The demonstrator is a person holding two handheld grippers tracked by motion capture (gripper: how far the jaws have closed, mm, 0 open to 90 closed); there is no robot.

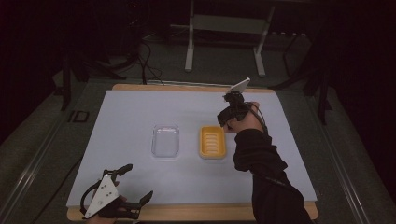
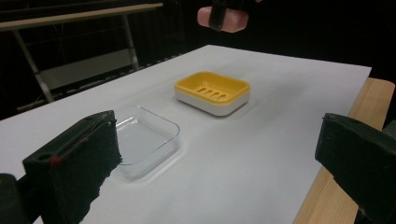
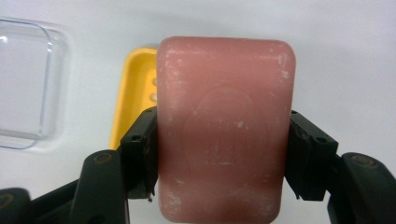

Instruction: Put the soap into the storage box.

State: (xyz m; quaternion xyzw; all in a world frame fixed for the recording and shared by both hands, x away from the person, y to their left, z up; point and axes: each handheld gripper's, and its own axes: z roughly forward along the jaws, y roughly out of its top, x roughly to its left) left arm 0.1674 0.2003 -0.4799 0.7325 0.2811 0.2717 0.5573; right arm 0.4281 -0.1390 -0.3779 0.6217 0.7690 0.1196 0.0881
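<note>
While clamped, soap [image 3: 226, 126] above dish [image 3: 133, 88]

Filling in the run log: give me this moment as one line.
right claw: shut on pink soap bar, raised above table | yellow soap dish: empty | clear lid: beside dish | left claw: open, idle

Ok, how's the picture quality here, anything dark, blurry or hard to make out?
High view: room black, only the white table sheet lit; clear lid faint against it. Left gripper view: near jaws soft, yellow soap dish sharp. Right gripper view: pink soap bar crisp up close, dish and lid behind it blurred, no harsh glare.
</note>
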